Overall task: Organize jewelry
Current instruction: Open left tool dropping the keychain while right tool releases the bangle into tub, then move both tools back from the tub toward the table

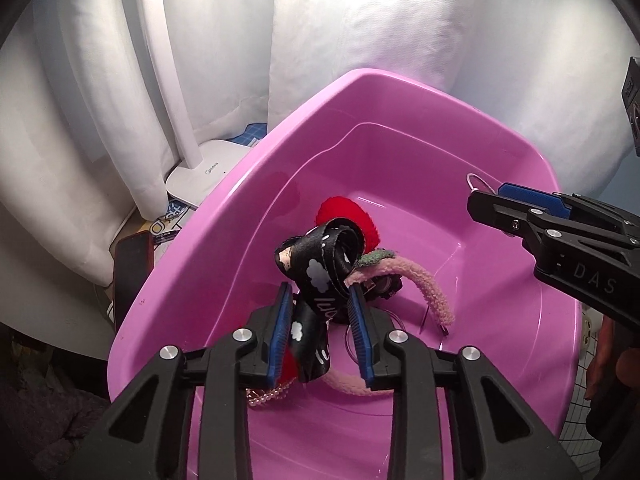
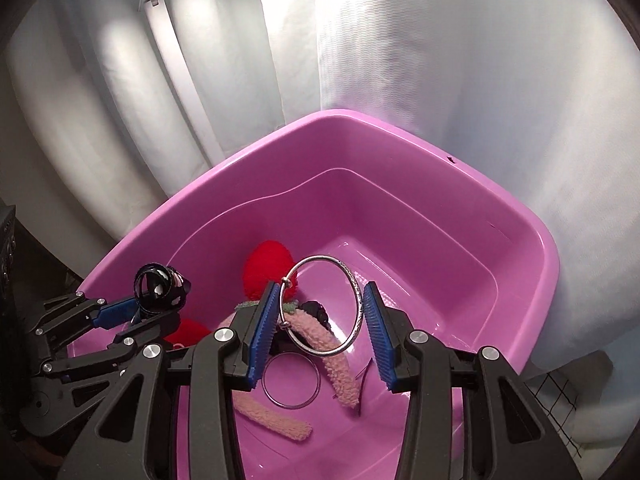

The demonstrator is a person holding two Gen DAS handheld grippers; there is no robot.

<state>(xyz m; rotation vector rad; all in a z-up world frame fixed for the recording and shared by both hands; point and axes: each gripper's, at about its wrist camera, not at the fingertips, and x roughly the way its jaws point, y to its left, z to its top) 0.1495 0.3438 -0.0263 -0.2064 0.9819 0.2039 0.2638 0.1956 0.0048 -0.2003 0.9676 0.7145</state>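
A pink plastic tub [image 1: 420,92] [image 2: 500,216] holds a fuzzy pink headband [image 1: 416,276] [image 2: 340,364] with red pompoms [image 1: 344,212] [image 2: 268,272], a thin wire hoop [image 2: 292,380] and a pearl chain [image 1: 264,396]. My left gripper [image 1: 322,328] [image 2: 120,320] is shut on a black printed ribbon bow [image 1: 320,264] [image 2: 160,286] over the tub. My right gripper [image 2: 320,332] [image 1: 492,200] is shut on a silver bangle [image 2: 324,304] [image 1: 476,182] above the tub.
White curtains [image 1: 360,20] [image 2: 440,60] hang behind the tub. A white lamp base [image 1: 208,172] with its stem stands at the left. A dark phone-like slab [image 1: 132,272] leans beside the tub's left rim. A gridded mat [image 2: 556,400] lies at the right.
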